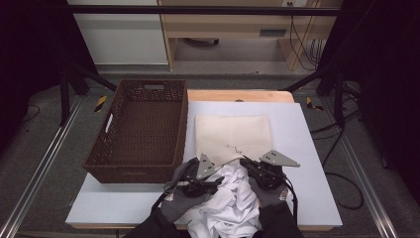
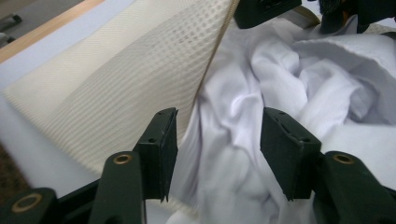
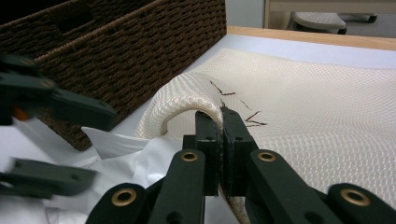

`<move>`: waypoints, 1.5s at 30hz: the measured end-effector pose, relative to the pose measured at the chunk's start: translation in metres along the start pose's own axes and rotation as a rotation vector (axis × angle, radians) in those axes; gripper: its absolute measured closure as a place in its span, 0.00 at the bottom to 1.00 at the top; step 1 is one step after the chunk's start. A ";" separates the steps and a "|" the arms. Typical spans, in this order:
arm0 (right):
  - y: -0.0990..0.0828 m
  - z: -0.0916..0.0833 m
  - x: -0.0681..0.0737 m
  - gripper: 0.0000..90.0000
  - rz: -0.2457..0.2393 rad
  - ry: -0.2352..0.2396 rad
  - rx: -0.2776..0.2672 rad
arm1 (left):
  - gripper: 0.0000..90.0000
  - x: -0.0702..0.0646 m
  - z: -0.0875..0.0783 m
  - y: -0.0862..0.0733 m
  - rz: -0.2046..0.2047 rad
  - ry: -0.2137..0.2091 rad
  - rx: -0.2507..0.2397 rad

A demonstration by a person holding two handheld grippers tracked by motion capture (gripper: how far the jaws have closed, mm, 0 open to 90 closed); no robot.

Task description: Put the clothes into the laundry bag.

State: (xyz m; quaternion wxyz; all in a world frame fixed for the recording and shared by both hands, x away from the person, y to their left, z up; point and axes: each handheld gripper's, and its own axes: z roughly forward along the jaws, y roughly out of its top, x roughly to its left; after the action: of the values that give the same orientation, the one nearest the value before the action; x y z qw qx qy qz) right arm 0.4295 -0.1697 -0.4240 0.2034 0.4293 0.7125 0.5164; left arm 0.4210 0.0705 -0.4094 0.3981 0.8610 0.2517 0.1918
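Note:
A cream mesh bag lies flat on the white board, its near edge lifted. My right gripper is shut on that edge; in the right gripper view the jaws pinch the rolled cream hem. A crumpled white cloth is heaped in front of the bag, between both hands. My left gripper sits at the cloth's left side. In the left gripper view its jaws stand open above the white cloth, pads not pressing on it, with the bag beside it.
A dark brown wicker basket stands empty at the left of the white board, close to the bag and cloth. A wooden table edge runs behind. Cables and dark frame posts flank the table.

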 end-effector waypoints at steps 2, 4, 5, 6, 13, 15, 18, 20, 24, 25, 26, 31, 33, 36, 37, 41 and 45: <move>0.000 0.000 0.000 0.97 -0.001 -0.001 0.001 | 0.47 0.004 -0.001 -0.007 -0.008 0.026 0.014; 0.000 0.001 0.001 0.97 -0.004 -0.004 0.002 | 0.46 0.010 0.005 -0.016 -0.041 0.026 0.028; 0.000 0.001 0.001 0.97 -0.004 -0.003 0.001 | 0.46 0.012 0.010 -0.019 -0.053 0.022 0.040; 0.000 0.001 0.001 0.97 -0.003 -0.003 0.002 | 0.46 0.013 0.014 -0.022 -0.063 0.016 0.046; 0.000 0.001 0.001 0.97 -0.005 -0.001 0.004 | 0.92 0.001 0.032 -0.026 -0.057 -0.049 0.057; 0.000 0.001 0.001 0.97 -0.003 0.000 0.002 | 0.94 -0.005 0.031 -0.022 -0.032 -0.053 0.047; 0.000 0.002 0.001 0.97 -0.003 0.000 0.001 | 0.95 -0.013 0.037 -0.014 -0.017 -0.066 0.044; 0.000 0.002 0.002 0.97 0.000 0.002 0.002 | 0.95 -0.015 0.044 -0.009 -0.011 -0.063 0.052; 0.000 0.002 0.002 0.97 0.000 0.004 0.001 | 0.95 -0.011 0.062 -0.004 -0.018 -0.041 0.086; 0.000 0.002 0.002 0.97 0.000 0.003 0.001 | 0.95 -0.009 0.067 -0.004 -0.024 -0.037 0.098; 0.000 0.002 0.002 0.97 0.001 0.003 0.001 | 0.95 -0.007 0.071 -0.003 -0.024 -0.026 0.117; 0.000 0.002 0.002 0.97 -0.005 0.002 0.005 | 0.90 0.000 0.079 -0.005 -0.056 -0.010 0.138; 0.000 0.002 0.002 0.97 0.000 0.004 0.005 | 0.82 0.001 0.072 -0.005 -0.066 -0.011 0.113; 0.000 0.001 0.001 0.97 -0.003 -0.001 0.003 | 0.68 0.003 0.056 -0.004 -0.079 -0.034 0.082; 0.000 0.001 0.001 0.97 -0.002 -0.001 0.004 | 0.64 0.002 0.049 -0.004 -0.073 -0.026 0.067; 0.000 0.000 0.000 0.97 -0.003 -0.004 0.000 | 0.50 0.004 0.015 -0.002 -0.064 -0.054 0.019; 0.000 0.000 0.001 0.97 0.000 -0.006 0.000 | 0.45 -0.002 -0.010 -0.008 -0.036 -0.059 0.008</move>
State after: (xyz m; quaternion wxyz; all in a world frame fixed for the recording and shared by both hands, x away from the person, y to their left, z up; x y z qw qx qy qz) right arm 0.4292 -0.1688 -0.4237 0.2057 0.4309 0.7118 0.5151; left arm 0.4120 0.0798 -0.4100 0.4056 0.8631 0.2560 0.1580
